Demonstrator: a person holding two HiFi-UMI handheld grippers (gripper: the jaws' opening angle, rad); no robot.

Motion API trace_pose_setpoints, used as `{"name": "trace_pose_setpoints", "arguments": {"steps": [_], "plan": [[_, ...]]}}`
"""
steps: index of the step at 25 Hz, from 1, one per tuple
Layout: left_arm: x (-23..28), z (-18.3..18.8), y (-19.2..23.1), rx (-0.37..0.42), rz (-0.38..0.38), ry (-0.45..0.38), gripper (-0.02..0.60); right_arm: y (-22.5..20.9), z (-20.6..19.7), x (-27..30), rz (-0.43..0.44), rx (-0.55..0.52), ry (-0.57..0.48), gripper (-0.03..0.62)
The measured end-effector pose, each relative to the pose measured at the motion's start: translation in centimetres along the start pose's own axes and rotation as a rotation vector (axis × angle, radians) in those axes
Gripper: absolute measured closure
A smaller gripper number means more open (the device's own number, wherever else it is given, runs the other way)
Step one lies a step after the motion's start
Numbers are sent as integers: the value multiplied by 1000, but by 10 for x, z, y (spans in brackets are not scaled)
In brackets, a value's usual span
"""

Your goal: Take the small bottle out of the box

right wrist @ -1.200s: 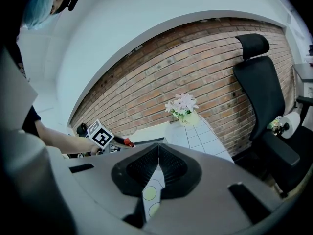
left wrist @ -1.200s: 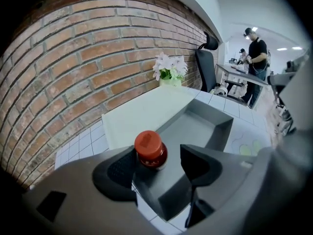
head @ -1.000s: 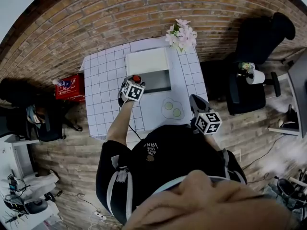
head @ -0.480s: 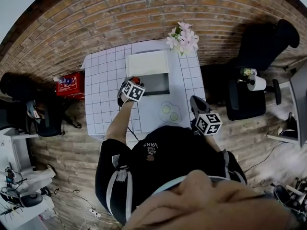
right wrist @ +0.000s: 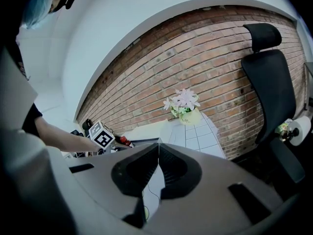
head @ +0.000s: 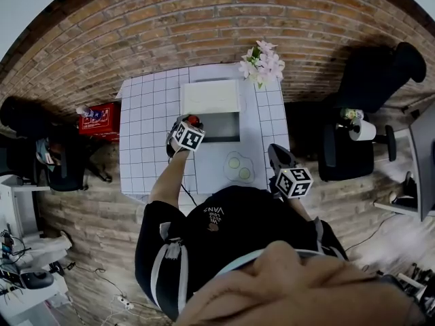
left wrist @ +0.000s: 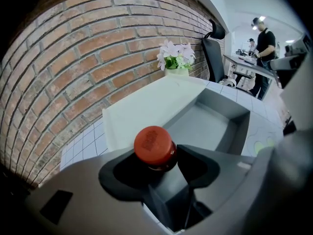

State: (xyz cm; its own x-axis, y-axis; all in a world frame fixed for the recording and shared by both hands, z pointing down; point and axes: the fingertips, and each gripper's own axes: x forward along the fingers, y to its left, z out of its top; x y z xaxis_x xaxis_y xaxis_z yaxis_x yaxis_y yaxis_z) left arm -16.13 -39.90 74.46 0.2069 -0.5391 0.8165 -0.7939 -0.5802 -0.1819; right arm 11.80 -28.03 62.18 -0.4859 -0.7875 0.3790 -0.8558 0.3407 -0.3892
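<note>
Left tool [left wrist: 157,167] is closing around the small bottle [left wrist: 154,145]; looks light, stiff, kinda slick, so I'd grip near the top.

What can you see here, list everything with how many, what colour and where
table: one, white grid cloth, against brick wall
box: one, grey, open, on table
lid: one, white, behind box
small bottle: one, red cap, by box's left edge
flowers: one pot, pink, table's far corner
crate: one, red, floor left of table
chair: one, black, right of table
left gripper: grey, jaws closing round bottle
right gripper: grey, jaws together, empty
</note>
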Motion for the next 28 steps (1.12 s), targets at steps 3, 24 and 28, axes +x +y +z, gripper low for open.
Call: {"name": "trace_pose_setpoints", "arguments": {"steps": [3,24,28], "plan": [[0,0,0,-6,7,-7,353,-1,2,1,-2,-1,0,591],[-17,5,5,8,14,-75,353,17,0,-5,-17,-15,-16,591],[-30,11,4,16,13,-109,353,23,-3,-7,-15,-21,-18,591]]}}
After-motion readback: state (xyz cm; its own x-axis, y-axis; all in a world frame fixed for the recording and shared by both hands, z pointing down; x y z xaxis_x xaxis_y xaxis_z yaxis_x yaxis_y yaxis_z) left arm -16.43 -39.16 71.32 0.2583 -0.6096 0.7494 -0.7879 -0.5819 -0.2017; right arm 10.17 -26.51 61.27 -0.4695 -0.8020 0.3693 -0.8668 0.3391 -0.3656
